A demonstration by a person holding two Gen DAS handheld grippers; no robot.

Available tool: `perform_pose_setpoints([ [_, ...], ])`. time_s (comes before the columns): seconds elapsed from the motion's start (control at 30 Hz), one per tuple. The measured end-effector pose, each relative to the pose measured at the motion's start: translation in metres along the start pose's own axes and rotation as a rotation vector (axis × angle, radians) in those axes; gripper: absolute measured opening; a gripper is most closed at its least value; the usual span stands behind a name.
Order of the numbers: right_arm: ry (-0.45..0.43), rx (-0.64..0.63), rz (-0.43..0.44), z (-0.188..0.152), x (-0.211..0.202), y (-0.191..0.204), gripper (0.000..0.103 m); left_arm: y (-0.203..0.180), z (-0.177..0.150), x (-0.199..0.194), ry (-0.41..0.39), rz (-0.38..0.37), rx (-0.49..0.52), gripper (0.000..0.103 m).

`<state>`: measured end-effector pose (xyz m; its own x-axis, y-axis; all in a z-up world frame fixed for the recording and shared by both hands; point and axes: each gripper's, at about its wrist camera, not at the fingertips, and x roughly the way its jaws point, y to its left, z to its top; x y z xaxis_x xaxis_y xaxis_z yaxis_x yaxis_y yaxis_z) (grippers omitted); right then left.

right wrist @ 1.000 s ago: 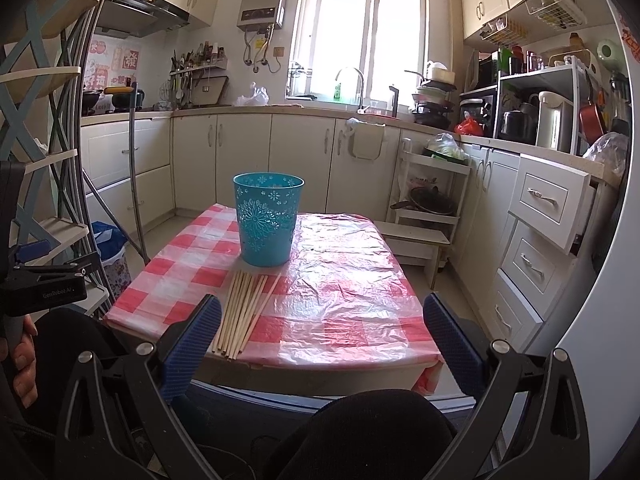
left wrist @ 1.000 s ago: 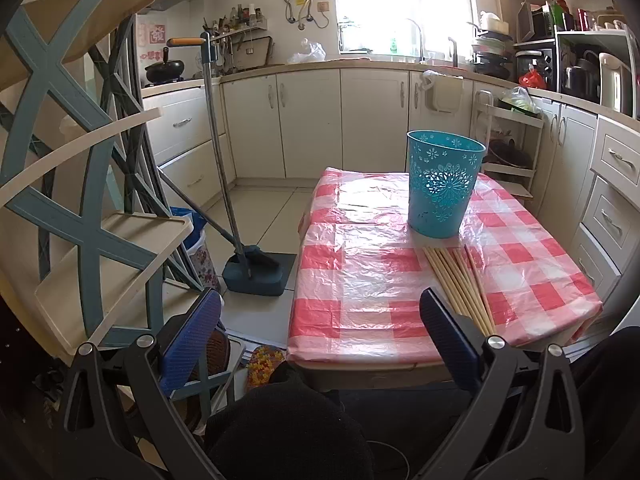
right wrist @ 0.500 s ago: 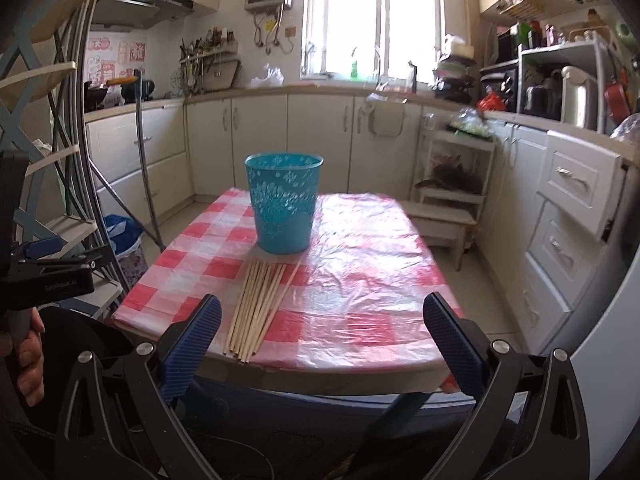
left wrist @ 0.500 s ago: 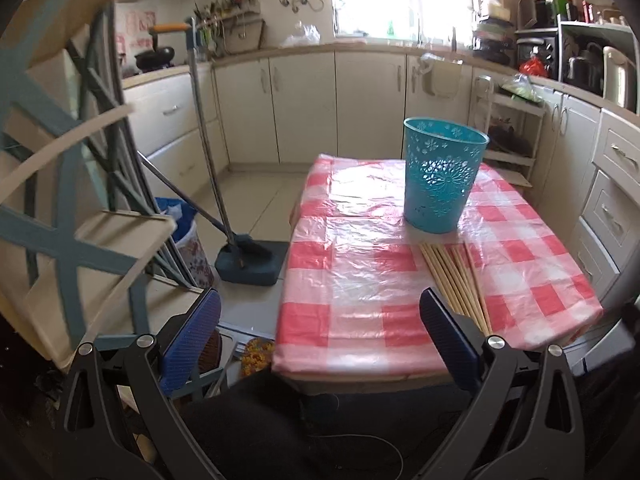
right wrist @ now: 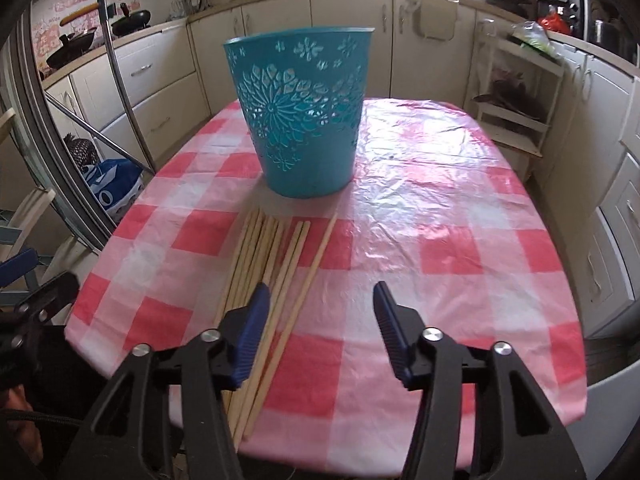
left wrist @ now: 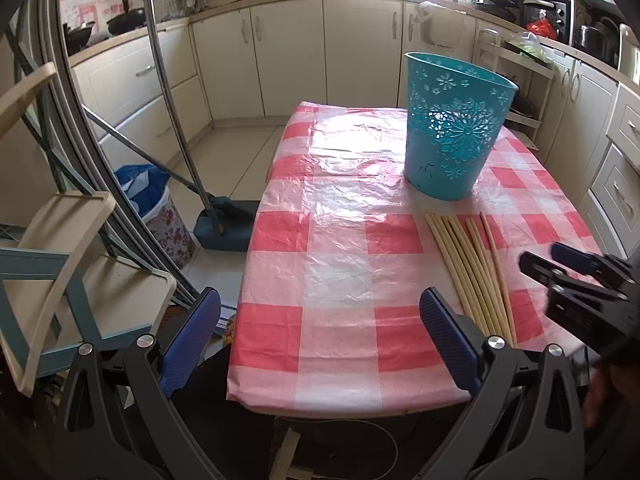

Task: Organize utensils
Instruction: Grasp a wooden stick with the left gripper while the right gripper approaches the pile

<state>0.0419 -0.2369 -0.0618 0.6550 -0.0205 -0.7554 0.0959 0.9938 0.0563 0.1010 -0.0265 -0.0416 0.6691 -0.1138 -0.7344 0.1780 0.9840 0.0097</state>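
- My right gripper [right wrist: 320,312] hangs over the near table edge [right wrist: 360,456], jaws closing, nothing btwn them yet
- Chopsticks [right wrist: 276,264] lie flat just left of its gap, under the left finger; long axis runs away from me toward the teal basket [right wrist: 298,116]
- Left gripper [left wrist: 320,344] spread wide, empty; sticks sit to its right, so right hand is nearer
- Near stick ends overhang the edge; bare cloth to the right leaves room

Pale wooden chopsticks [right wrist: 276,276] lie flat in a loose bundle on the checkered desk [right wrist: 440,248]. Just beyond their far tips a teal perforated basket [right wrist: 300,112] stands upright.
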Motion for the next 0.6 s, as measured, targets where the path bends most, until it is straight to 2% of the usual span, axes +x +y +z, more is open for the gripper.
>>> perform_pose_setpoints([
  [0.17,0.061,-0.015,-0.021,0.017,0.044,-0.003,0.038,0.0,0.006,0.009,0.026,-0.009,-0.003,0.096],
  [0.27,0.103,-0.035,-0.011,0.023,0.06,-0.004,0.028,-0.003,0.015,0.02,0.047,-0.007,0.003,0.096],
  [0.4,0.132,-0.147,0.035,0.027,0.067,-0.001,0.016,-0.012,0.027,0.035,0.077,-0.03,0.007,0.096],
  [0.5,0.183,-0.266,0.068,0.032,0.067,-0.002,0.015,-0.027,0.036,0.055,0.116,-0.052,0.025,0.096],
  [0.6,0.211,-0.295,0.096,0.032,0.065,-0.013,0.014,-0.042,0.043,0.073,0.148,-0.072,0.026,0.096],
])
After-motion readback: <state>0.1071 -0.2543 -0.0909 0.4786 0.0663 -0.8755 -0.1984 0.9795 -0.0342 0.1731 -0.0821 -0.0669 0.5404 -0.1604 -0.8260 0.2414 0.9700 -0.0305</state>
